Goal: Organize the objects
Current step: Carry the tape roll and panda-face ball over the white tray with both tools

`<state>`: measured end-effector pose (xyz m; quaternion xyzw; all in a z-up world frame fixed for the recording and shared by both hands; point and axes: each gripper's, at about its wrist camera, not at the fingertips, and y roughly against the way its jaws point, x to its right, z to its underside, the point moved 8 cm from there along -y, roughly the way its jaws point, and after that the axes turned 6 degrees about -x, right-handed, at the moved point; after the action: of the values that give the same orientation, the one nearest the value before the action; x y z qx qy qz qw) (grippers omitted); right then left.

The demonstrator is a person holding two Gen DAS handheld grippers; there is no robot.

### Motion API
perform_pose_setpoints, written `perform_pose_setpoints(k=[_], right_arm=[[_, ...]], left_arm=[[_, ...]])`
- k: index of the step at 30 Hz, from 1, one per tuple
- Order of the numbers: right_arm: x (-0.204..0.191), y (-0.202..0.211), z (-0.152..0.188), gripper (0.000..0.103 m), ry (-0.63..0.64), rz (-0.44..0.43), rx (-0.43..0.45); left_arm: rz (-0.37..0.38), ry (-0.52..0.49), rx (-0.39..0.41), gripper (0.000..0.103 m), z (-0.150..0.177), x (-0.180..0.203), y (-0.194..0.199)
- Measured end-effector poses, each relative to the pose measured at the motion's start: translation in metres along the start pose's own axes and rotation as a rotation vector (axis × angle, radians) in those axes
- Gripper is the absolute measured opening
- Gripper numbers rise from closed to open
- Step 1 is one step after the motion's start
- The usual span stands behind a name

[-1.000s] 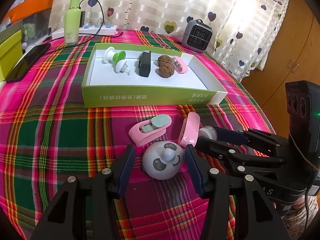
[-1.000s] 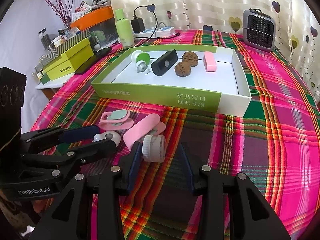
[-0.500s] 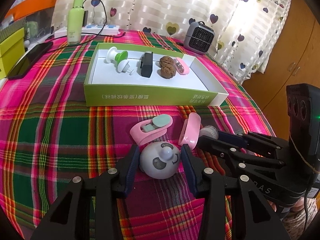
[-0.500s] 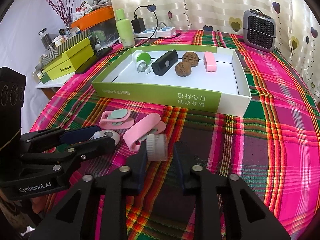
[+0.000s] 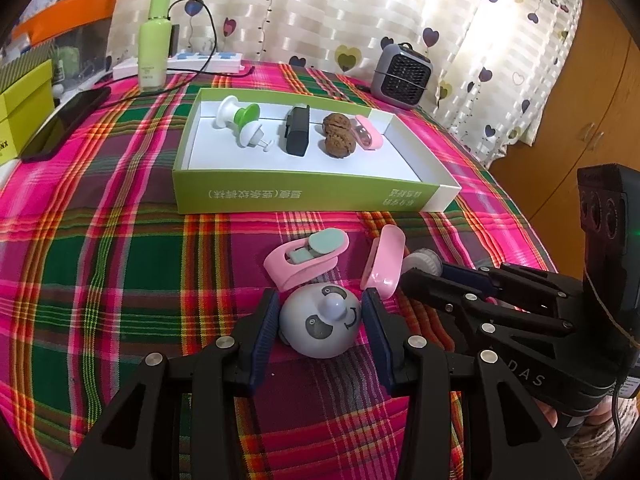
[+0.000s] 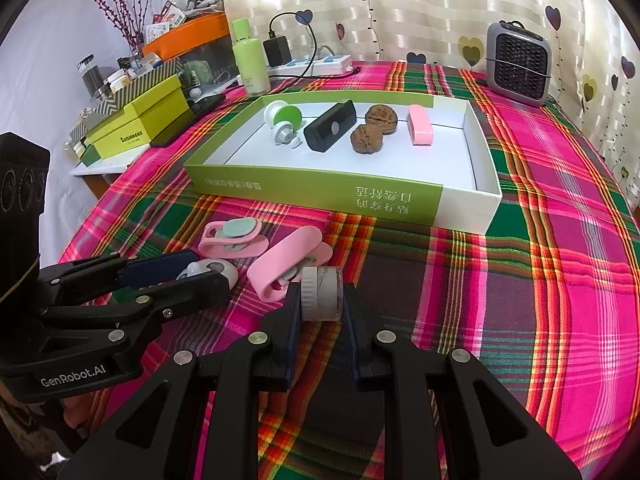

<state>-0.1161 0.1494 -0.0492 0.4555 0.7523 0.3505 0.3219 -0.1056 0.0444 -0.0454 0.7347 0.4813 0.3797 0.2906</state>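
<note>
Fingers status: left gripper [image 5: 320,324] fingers pinch the grey panda-face dome [image 5: 320,326], one blue pad on each side of it, dome sitting on the plaid tablecloth [image 5: 100,280]. Right gripper [image 6: 322,300] fingers are pressed onto a small grey-white ribbed cylinder [image 6: 322,294], pads touching both flat ends; can't tell if it is lifted or touching the cloth.

Loose items on the surface, near side of the box:
- pink clip with mint pad [image 5: 308,256] just beyond the panda dome, touching or nearly touching it
- pink oblong case [image 6: 286,262] between the two grippers, just left of the ribbed cylinder in the right wrist view

Green-and-white open box [image 6: 320,192] lies farther back on the cloth. Along its far side, left to right:
- white and green spool-like part [image 6: 282,120]
- black rectangular block [image 6: 332,126]
- two walnuts [image 6: 374,128], touching each other
- pink bar [image 6: 420,124]
Near half of the box floor is bare white.

Behind the box: pale green bottle [image 6: 250,58], white power strip [image 6: 316,64] with a black charger plugged in, small grey fan heater [image 6: 518,64] at the far right against the heart-print curtain [image 6: 400,8]. Black phone [image 5: 66,122] at the left edge of the cloth; yellow-green boxes [image 6: 136,124] stacked beyond the left edge.
</note>
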Motion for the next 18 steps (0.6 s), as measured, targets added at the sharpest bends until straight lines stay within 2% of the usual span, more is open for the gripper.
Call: perform_pose_setpoints(k=[18], right_arm=[[-0.0060,0.0061,-0.0020,0.020,0.010,-0.019,0.018]], left_arm=[[-0.048,-0.017,0.033,0.041,-0.0041,0.0000,0.0092]])
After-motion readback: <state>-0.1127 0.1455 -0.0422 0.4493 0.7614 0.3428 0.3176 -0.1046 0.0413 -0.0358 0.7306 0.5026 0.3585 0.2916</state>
